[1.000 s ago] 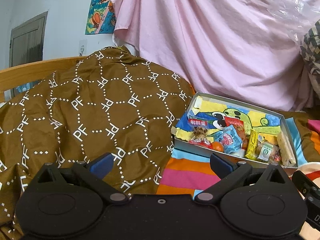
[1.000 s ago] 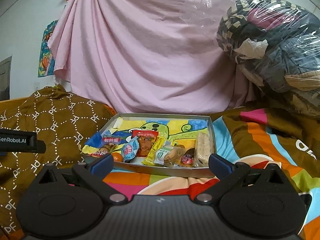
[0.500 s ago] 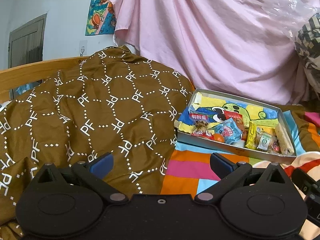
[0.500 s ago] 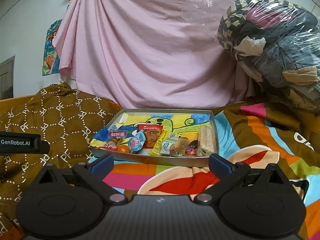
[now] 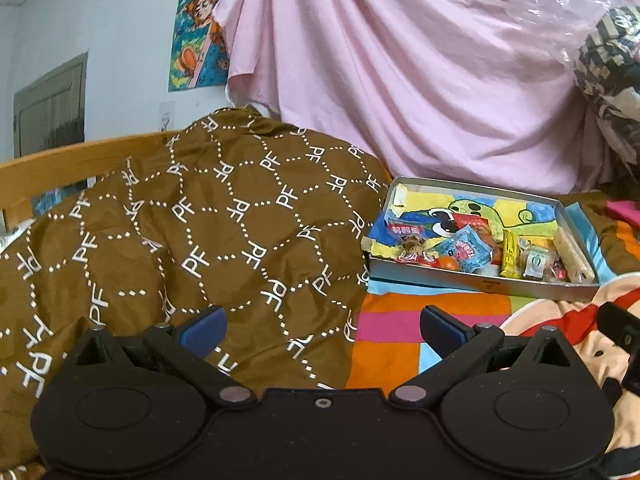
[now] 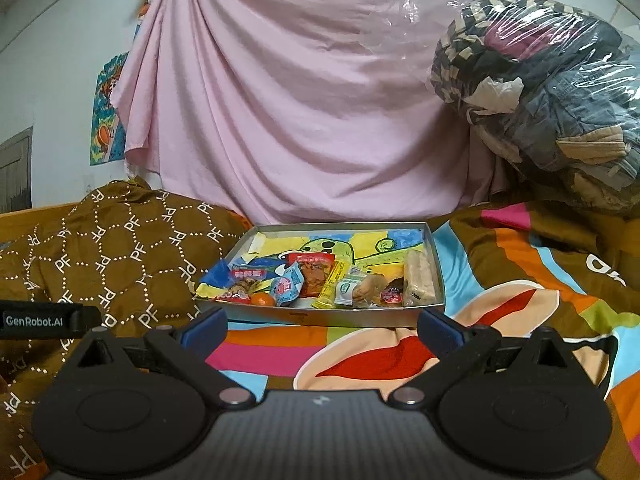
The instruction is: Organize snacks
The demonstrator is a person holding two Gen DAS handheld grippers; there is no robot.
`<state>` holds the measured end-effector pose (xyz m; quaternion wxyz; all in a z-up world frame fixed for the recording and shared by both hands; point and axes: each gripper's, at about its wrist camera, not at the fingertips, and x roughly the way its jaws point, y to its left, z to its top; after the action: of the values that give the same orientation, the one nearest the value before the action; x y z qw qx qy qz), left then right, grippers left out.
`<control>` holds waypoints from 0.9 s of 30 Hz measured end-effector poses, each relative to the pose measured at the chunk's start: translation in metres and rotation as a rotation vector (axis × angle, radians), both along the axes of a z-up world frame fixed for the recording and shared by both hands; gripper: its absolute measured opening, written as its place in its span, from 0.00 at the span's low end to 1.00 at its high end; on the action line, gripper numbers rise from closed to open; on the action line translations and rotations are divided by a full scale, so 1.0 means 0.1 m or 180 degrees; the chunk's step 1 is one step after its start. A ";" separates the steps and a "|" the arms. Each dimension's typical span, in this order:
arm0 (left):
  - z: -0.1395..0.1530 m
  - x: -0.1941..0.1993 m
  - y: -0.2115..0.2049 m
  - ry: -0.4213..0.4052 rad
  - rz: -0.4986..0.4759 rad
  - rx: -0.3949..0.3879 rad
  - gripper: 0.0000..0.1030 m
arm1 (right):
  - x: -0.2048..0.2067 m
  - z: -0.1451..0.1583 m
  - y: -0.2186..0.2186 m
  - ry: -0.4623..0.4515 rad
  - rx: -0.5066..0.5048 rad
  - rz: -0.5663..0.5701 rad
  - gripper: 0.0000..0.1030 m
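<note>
A shallow grey tray (image 6: 328, 316) (image 5: 472, 282) lined with a cartoon drawing lies on the striped bedspread. Several wrapped snacks crowd its near edge: a red packet (image 6: 314, 276), a blue packet (image 6: 286, 286), a yellow bar (image 6: 330, 286), a pale long bar (image 6: 418, 276) at the right end, and a small orange fruit (image 6: 262, 300). My right gripper (image 6: 322, 330) is open just short of the tray's front wall, nothing between its fingers. My left gripper (image 5: 322, 328) is open too, lower left of the tray, over the brown quilt's edge.
A brown quilt with a "PF" pattern (image 5: 192, 240) is heaped left of the tray against a wooden bed rail (image 5: 60, 160). A pink sheet (image 6: 300, 100) hangs behind. A plastic-wrapped bundle of clothes (image 6: 540, 92) sits at the back right. The colourful bedspread (image 6: 360, 356) spreads in front.
Both grippers have drawn back and shifted slightly, so the tray looks a bit smaller and farther. Both stay open. The snacks have not moved.
</note>
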<state>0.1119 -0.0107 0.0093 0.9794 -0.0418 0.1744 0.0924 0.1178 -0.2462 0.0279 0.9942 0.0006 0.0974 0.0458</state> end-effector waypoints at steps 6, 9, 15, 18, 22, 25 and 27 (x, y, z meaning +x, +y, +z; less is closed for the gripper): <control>-0.13 -0.04 0.08 0.0001 -0.0165 0.0093 0.99 | 0.00 -0.10 0.09 0.0135 0.0017 0.0003 1.00; -0.22 -0.06 0.11 0.0031 -0.0222 0.0127 0.99 | 0.03 -0.16 0.16 0.0237 -0.0022 0.0041 1.00; -0.33 -0.03 0.21 0.0148 -0.0233 -0.0038 0.99 | 0.02 -0.24 0.25 0.0428 -0.0039 0.0055 1.00; -0.36 -0.01 0.24 0.0176 -0.0221 -0.0114 0.99 | -0.03 -0.27 0.28 0.0461 -0.0033 0.0042 1.00; -0.38 -0.01 0.26 0.0187 -0.0188 -0.0106 0.99 | -0.03 -0.28 0.32 0.0434 -0.0073 0.0093 1.00; -0.38 -0.01 0.26 0.0184 -0.0145 -0.0093 0.99 | -0.02 -0.28 0.29 0.0434 -0.0034 0.0076 1.00; -0.38 -0.02 0.27 0.0180 -0.0124 -0.0098 0.99 | -0.01 -0.28 0.28 0.0443 -0.0020 0.0052 1.00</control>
<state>0.1104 0.0159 -0.0283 0.9750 -0.0508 0.2043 0.0718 0.1165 -0.2184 -0.0001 0.9846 -0.0001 0.1664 0.0535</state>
